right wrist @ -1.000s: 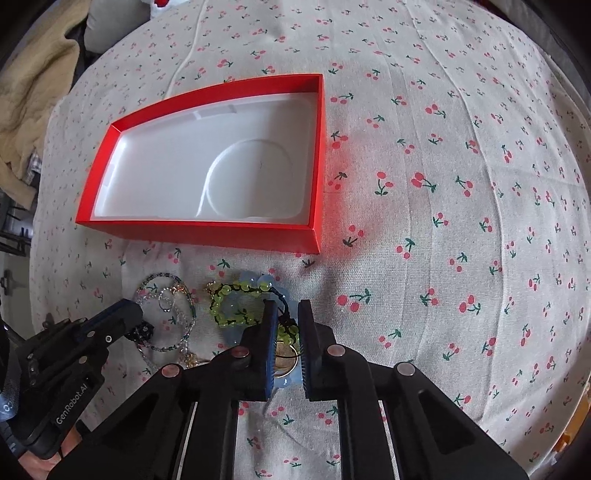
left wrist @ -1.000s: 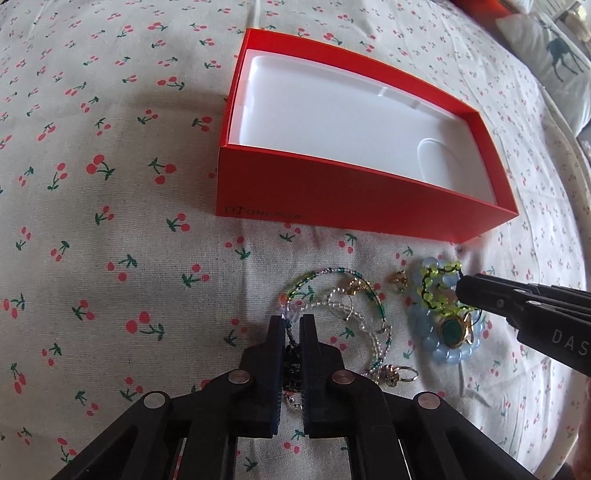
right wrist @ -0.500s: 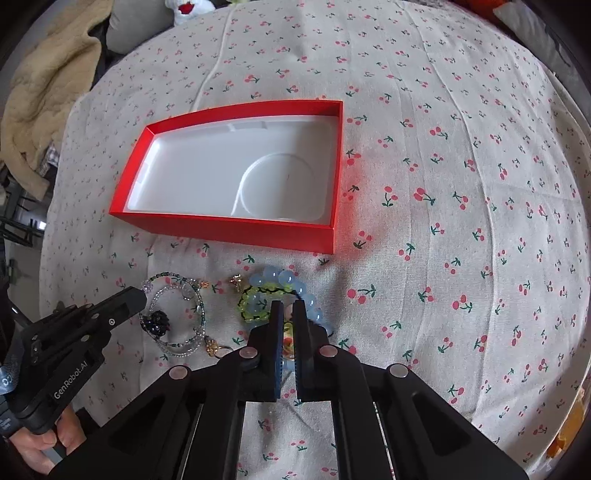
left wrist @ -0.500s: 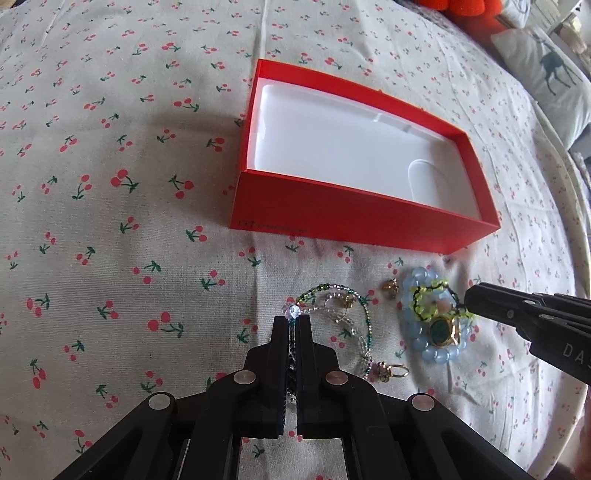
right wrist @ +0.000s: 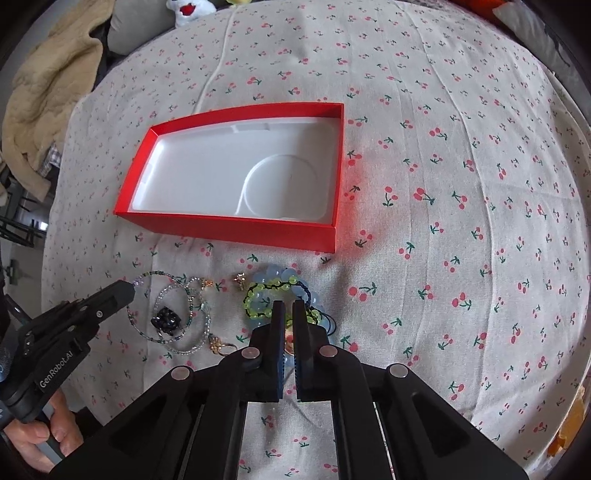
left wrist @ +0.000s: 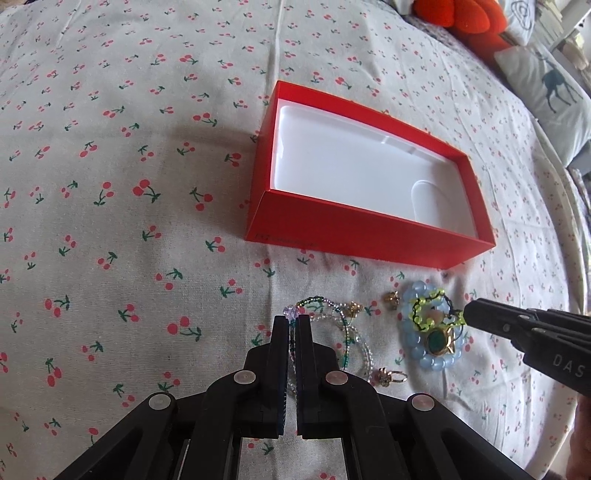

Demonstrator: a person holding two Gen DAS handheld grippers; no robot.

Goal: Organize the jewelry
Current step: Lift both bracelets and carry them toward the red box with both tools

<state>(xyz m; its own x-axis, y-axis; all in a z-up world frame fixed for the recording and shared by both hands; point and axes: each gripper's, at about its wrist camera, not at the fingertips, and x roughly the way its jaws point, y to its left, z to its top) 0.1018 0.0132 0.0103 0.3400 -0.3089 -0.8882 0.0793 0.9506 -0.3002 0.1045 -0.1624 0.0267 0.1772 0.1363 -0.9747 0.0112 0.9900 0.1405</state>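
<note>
A red box with a bare white insert lies on the cherry-print cloth. Jewelry lies in front of it. My left gripper is shut on a strand of the clear-and-green beaded bracelet, by its lilac bead. My right gripper is shut on the yellow-green bead bracelet, which rests on a pale blue bead bracelet. A green-stone gold piece sits inside the blue ring. A black bead charm lies within the clear bracelets.
Small gold rings lie among the bracelets. An orange plush and a deer-print pillow are at the far right, a beige blanket at the left edge. A hand holds the left gripper.
Both grippers have risen, so the box and cloth look smaller. The right jaws have closed from a small gap onto the yellow-green bracelet. The left stayed shut on its strand.
</note>
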